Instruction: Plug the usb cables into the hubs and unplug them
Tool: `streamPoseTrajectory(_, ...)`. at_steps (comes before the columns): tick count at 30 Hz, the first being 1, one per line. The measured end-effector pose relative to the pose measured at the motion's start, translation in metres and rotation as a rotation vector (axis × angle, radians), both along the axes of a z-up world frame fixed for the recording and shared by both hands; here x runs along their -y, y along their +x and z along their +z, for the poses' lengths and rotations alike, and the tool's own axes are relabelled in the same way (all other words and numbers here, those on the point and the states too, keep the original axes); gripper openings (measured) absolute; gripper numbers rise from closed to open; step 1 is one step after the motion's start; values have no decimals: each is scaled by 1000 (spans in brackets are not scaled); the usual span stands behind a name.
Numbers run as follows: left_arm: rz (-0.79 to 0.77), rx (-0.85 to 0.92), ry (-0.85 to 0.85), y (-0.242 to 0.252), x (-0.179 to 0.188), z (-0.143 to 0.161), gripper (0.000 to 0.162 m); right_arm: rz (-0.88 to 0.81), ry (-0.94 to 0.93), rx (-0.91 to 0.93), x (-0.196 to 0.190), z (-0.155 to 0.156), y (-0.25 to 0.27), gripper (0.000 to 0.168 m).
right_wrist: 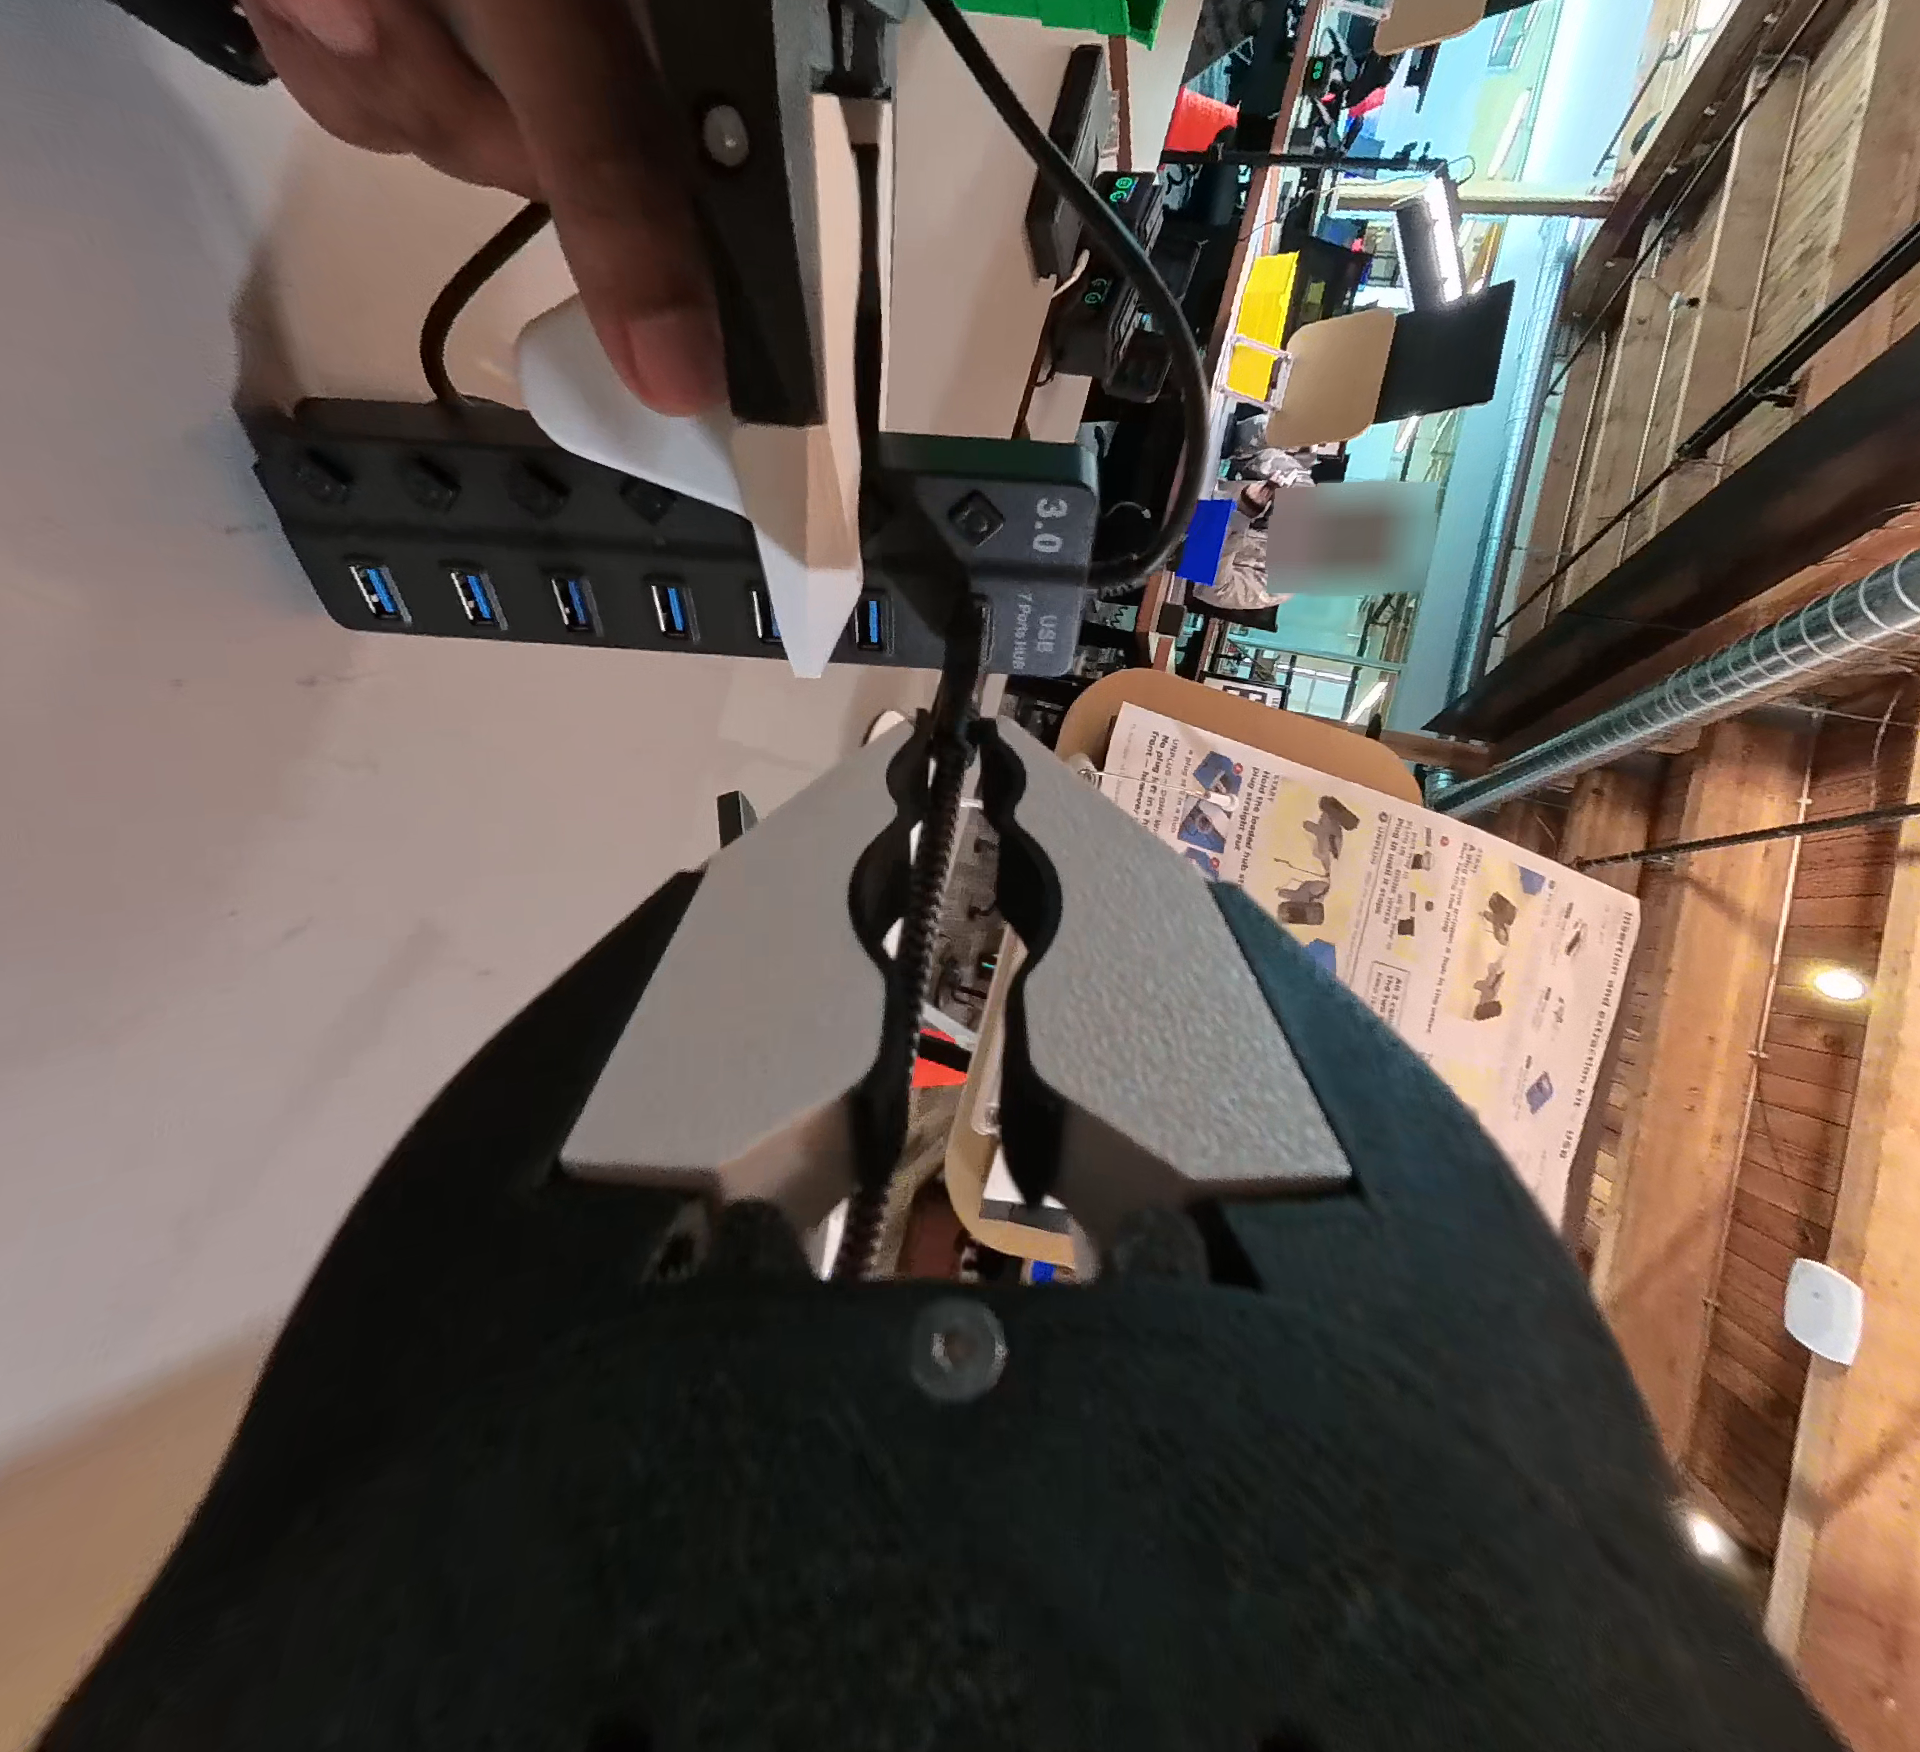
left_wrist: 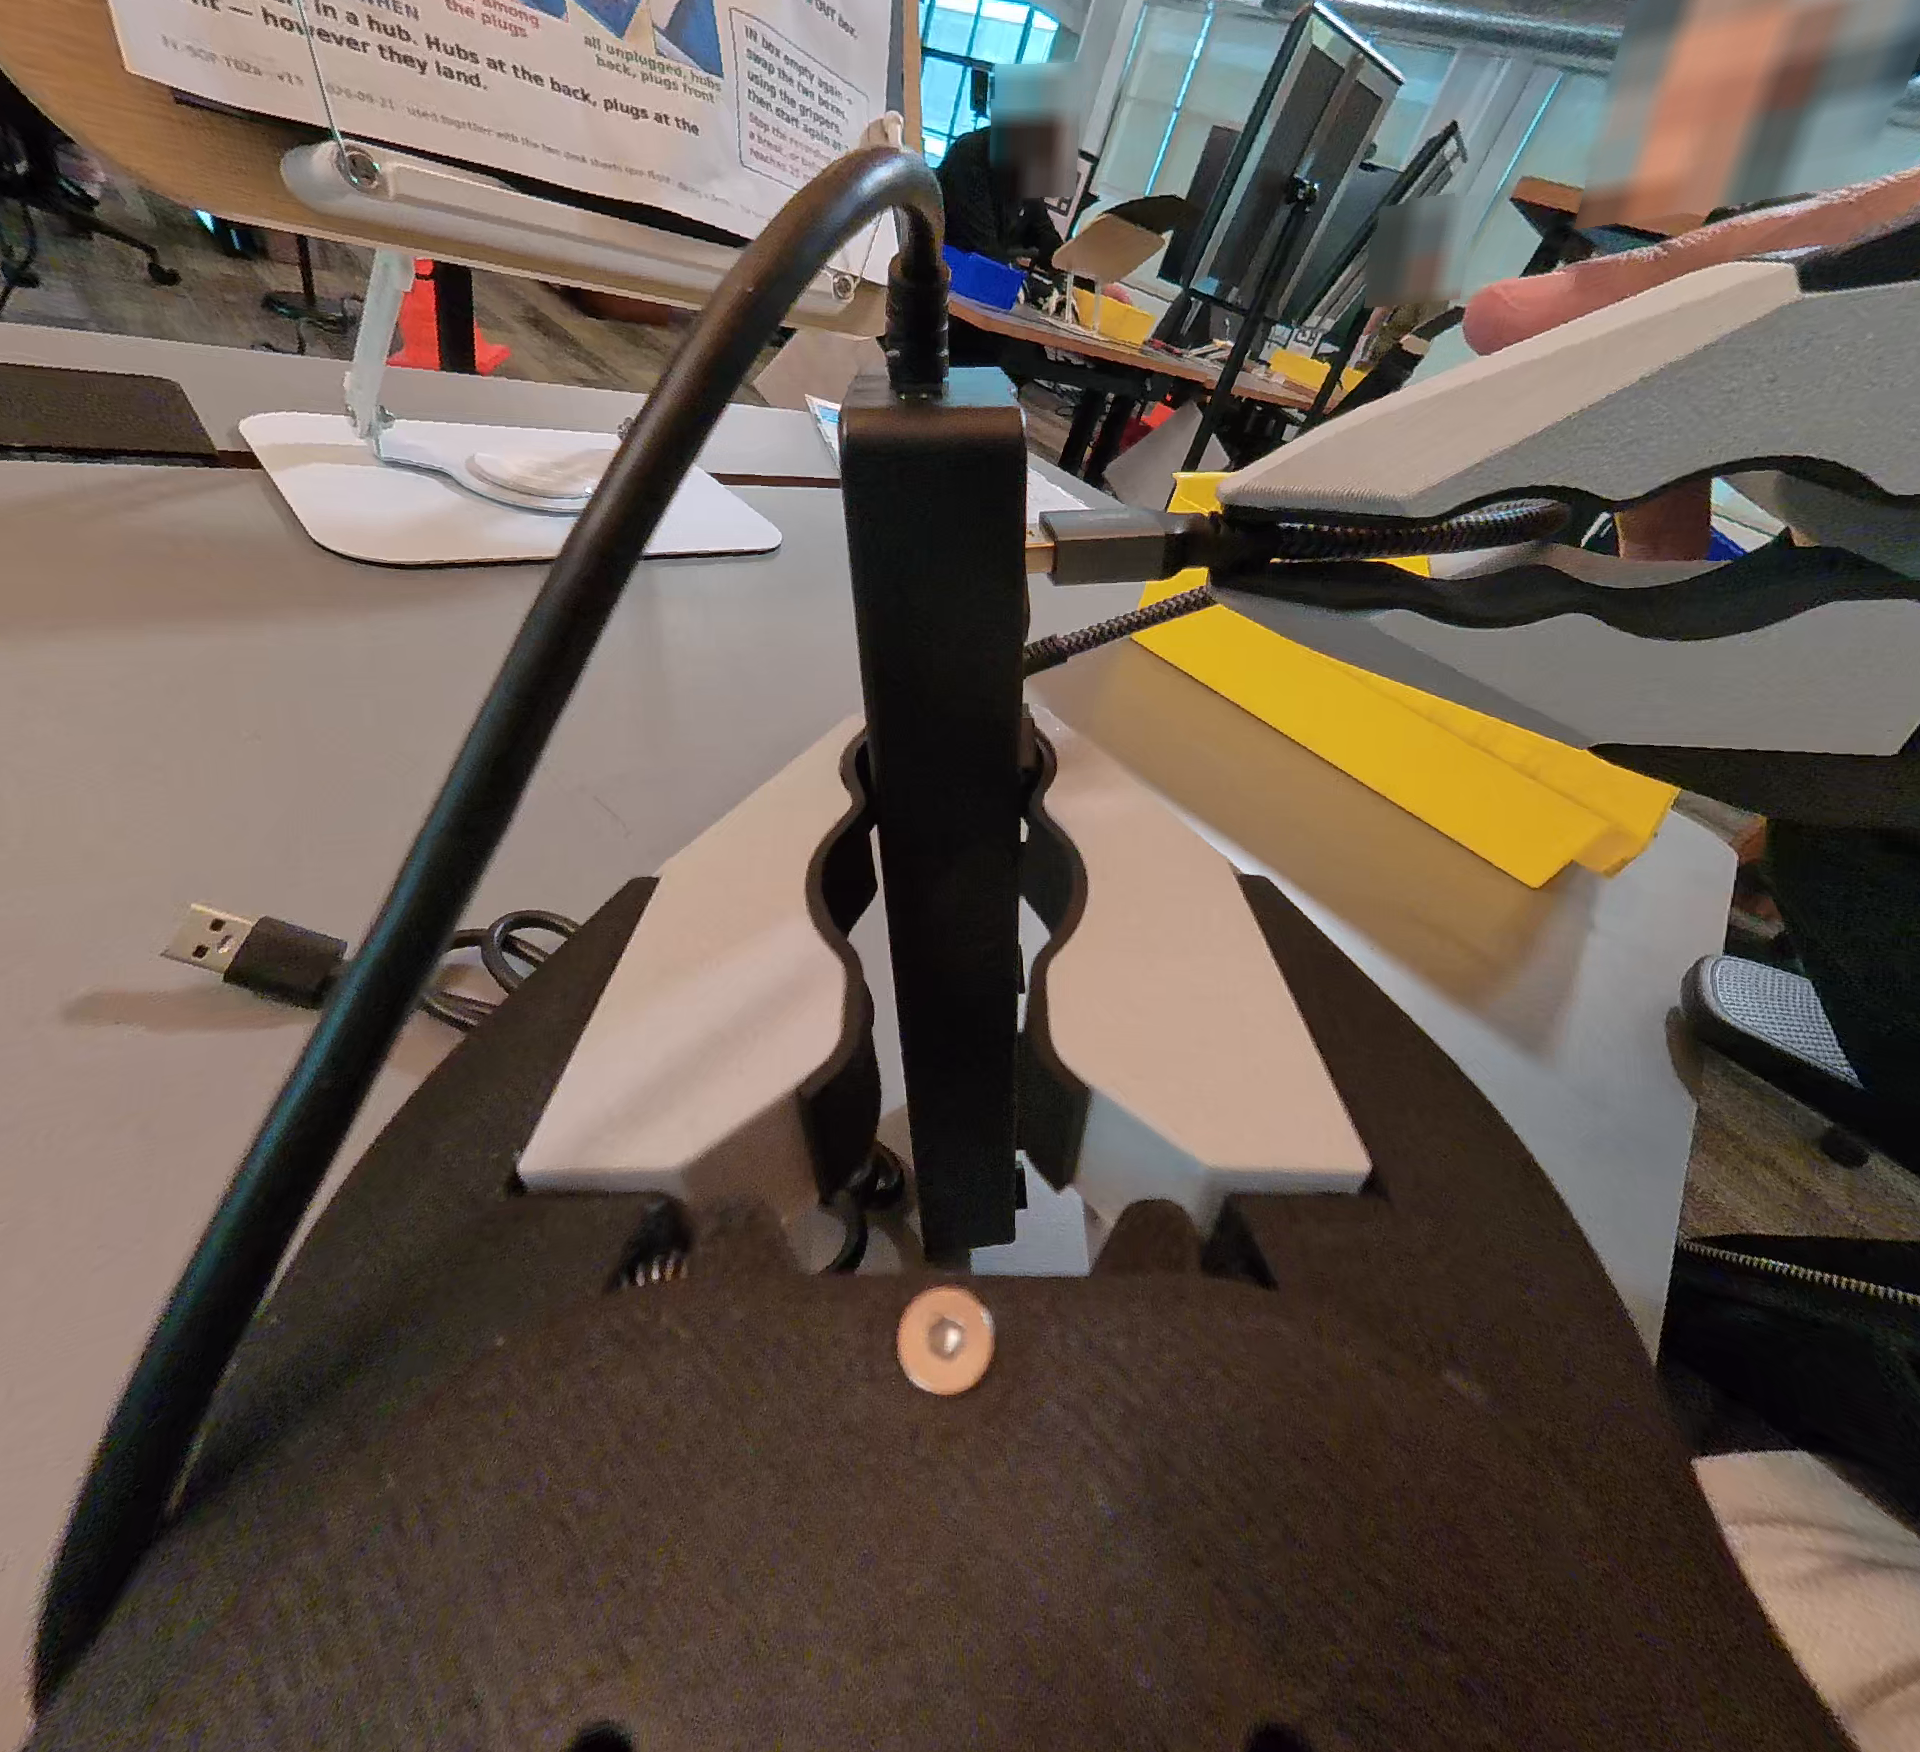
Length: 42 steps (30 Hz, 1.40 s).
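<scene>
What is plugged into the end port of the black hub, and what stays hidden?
A braided cable's plug, held by the right gripper, sits at the hub. Its metal tip partly shows; insertion depth is hidden.

Grey table [left_wrist: 260,746] carries a white stand base [left_wrist: 499,497] toward its far edge, a loose black USB plug [left_wrist: 255,954] with coiled cable [left_wrist: 509,959] at near left, and a yellow bin [left_wrist: 1403,757] at right, well apart from the plug.
</scene>
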<state>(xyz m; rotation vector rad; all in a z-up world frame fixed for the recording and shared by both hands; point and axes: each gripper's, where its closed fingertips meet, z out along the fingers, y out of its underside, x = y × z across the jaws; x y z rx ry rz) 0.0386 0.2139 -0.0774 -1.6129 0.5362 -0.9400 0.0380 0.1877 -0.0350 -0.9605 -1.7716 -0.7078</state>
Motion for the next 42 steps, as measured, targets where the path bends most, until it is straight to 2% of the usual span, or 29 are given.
streamPoseTrajectory(14,3,-131,118,6,6,0,25,28,-77,-64,9,4,1,7)
streamPoseTrajectory(24,-36,-113,126,9,12,4,25,40,-109,-99,12,9,1,7)
streamPoseTrajectory(34,-52,-177,170,13,17,4,27,61,-155,-129,13,10,5,7)
streamPoseTrajectory(38,-62,-136,117,14,16,2,27,43,-155,-129,10,9,5,8)
streamPoseTrajectory(42,-87,-11,53,11,15,7,28,11,-225,-214,6,12,3,7)
